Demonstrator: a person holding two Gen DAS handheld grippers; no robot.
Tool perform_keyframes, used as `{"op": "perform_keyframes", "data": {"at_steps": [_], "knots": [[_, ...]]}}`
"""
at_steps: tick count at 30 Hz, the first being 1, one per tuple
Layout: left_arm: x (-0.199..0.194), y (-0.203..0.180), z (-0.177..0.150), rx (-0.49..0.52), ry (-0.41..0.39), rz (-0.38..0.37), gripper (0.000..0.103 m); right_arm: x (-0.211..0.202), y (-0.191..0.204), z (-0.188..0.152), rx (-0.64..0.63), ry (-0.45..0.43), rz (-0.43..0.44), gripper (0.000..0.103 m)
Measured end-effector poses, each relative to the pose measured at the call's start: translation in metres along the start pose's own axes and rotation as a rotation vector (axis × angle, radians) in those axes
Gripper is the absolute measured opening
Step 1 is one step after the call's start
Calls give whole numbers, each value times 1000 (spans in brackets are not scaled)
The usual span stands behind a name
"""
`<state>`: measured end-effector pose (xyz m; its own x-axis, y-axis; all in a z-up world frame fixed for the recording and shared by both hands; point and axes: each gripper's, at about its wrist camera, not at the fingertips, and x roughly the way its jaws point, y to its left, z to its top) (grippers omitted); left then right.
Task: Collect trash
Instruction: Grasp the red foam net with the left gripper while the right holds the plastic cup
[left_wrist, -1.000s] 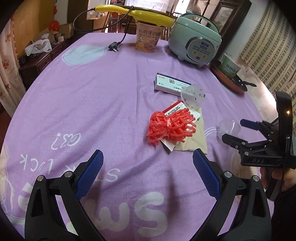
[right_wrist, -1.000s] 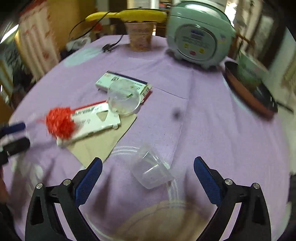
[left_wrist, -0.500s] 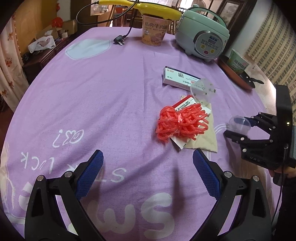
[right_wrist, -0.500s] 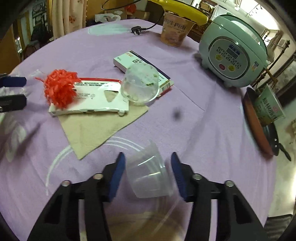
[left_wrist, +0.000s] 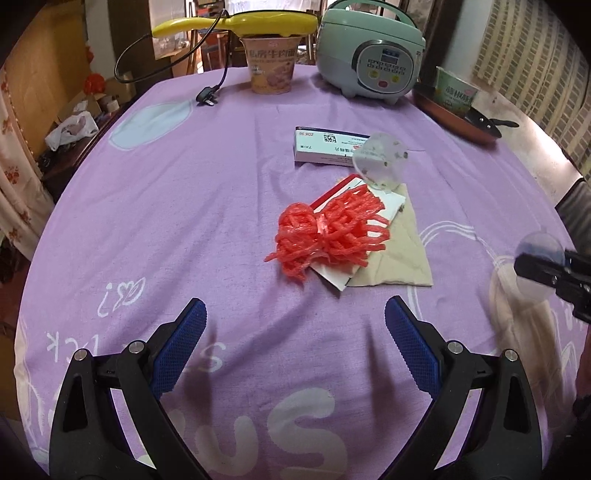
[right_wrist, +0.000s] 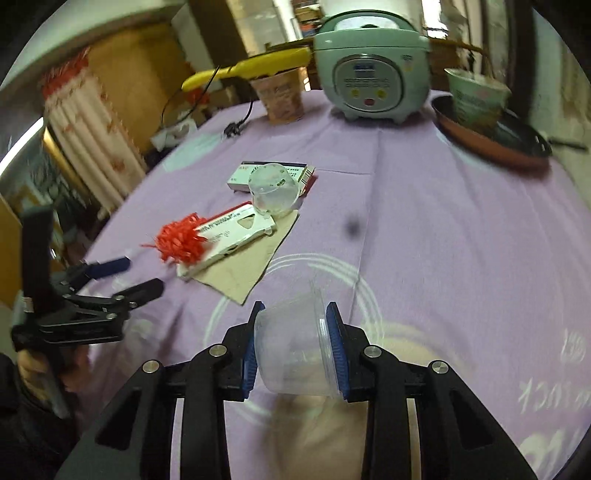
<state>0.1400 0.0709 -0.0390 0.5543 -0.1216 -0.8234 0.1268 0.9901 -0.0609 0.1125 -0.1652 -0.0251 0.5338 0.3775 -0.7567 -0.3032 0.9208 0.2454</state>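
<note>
now | clear cups: 2 | right gripper (right_wrist: 295, 349) fingers clamp one cup (right_wrist: 293, 354) | left gripper (left_wrist: 293, 354) fingers wide, empty

Far end of the bench, on the purple cloth (left_wrist: 184, 192), there's a mint-green rice cooker (left_wrist: 371, 48), an instant noodle cup (left_wrist: 272, 64) with a yellow handheld gadget (left_wrist: 236, 26) laid across it, black plug (left_wrist: 207, 98) loose beside, and a frying pan (left_wrist: 461, 118) holding a green cup (left_wrist: 455, 91).
</note>
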Motion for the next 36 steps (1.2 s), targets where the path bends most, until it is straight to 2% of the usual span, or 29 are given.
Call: {"op": "perform_keyframes", "data": {"at_steps": [3, 5, 7, 10, 15, 18, 21, 22, 24, 25, 26, 29, 36], "knots": [[0, 1, 7, 19, 6, 11, 94, -3, -14, -14, 103, -45, 49, 34], [7, -3, 12, 72, 30, 66, 94, 2, -27, -21, 180, -75, 107, 34], [16, -6, 19, 164, 54, 119, 94, 7, -32, -25, 206, -70, 128, 34], [24, -8, 29, 265, 60, 153, 92, 8, -33, -26, 190, -59, 141, 34], [34, -18, 35, 396, 48, 166, 89, 13, -38, -30, 198, -38, 170, 34], [44, -26, 35, 454, 54, 174, 89, 9, -38, -29, 199, -55, 192, 34], [45, -30, 41, 471, 42, 168, 89, 5, -36, -29, 195, -65, 203, 34], [46, -31, 42, 470, 44, 161, 85, 5, -35, -29, 195, -65, 205, 34], [47, -34, 44, 484, 47, 137, 67, 5, -34, -29, 193, -61, 208, 34], [48, -35, 44, 488, 49, 132, 49, 6, -34, -29, 194, -60, 207, 34], [50, -36, 43, 496, 59, 127, 37, 5, -35, -30, 196, -59, 209, 34], [51, -42, 35, 530, 30, 153, 34, 5, -36, -29, 195, -60, 207, 34], [28, -37, 36, 452, -9, 137, 33, 3, -39, -29, 201, -72, 191, 34]]}}
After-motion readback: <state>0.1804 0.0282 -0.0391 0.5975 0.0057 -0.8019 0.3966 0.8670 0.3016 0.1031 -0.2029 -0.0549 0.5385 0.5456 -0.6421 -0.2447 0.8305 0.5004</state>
